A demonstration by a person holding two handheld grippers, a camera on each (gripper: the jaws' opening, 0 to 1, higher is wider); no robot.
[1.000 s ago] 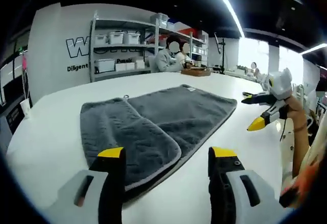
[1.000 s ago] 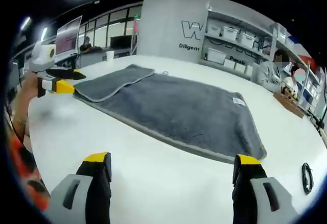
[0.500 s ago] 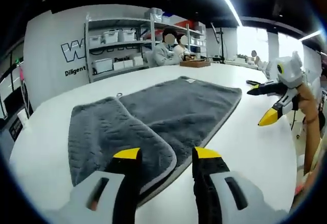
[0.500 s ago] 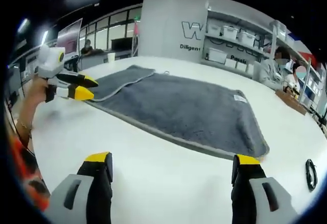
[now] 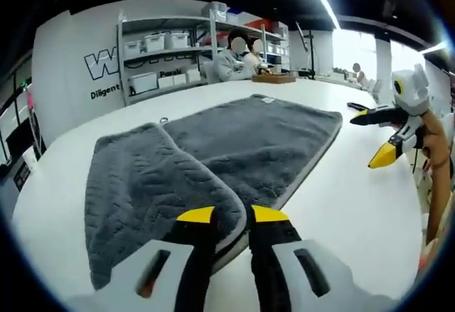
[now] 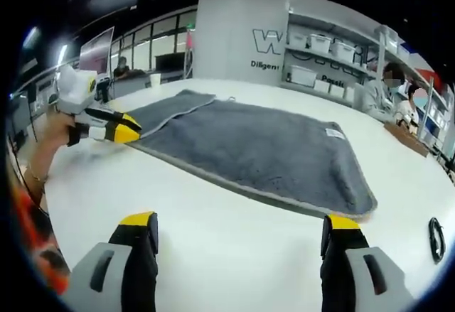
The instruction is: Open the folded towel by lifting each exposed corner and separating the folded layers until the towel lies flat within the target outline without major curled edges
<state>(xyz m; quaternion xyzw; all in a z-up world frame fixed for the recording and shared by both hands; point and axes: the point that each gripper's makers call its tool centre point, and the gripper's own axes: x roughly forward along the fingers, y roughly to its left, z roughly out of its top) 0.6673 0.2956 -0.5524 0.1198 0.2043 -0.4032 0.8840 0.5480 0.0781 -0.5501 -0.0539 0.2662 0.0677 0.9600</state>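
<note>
On the white desk lay the grey towel, one end folded over itself. At that folded corner, the left gripper had its jaws nearly together around the towel's edge. Nearer the person, the right gripper hung over bare desk, jaws wide apart.

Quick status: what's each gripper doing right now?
Left gripper: jaws closed on the folded corner of the grey towel.
Right gripper: jaws wide open, holding nothing, over the white table short of the towel.
</note>
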